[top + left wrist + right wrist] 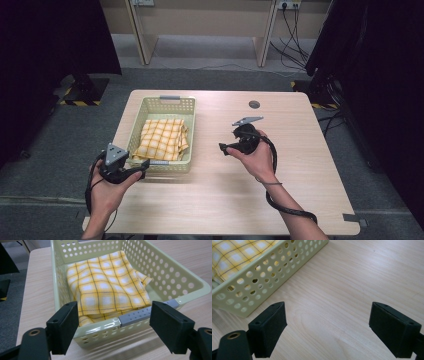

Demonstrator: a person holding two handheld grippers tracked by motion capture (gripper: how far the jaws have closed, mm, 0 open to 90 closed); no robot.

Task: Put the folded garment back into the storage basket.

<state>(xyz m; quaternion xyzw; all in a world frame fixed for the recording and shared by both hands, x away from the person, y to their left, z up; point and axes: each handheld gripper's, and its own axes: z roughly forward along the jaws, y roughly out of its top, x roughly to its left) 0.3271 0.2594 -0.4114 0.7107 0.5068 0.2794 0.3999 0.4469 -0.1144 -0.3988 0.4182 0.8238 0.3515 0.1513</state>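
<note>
A pale green perforated basket sits on the left half of the wooden table, and a folded yellow checked cloth lies inside it. My left gripper hovers at the basket's near left corner, open, with its jaws facing the near wall and grey handle strip. The cloth shows past them. My right gripper is open above bare table to the right of the basket, jaws pointing left toward the basket's side wall. Nothing is between its jaws.
The table has a round grommet hole near its far edge. Black drapes and stands flank the table, and cables run across the floor at the back right. A grey clip sits at the table's near right corner.
</note>
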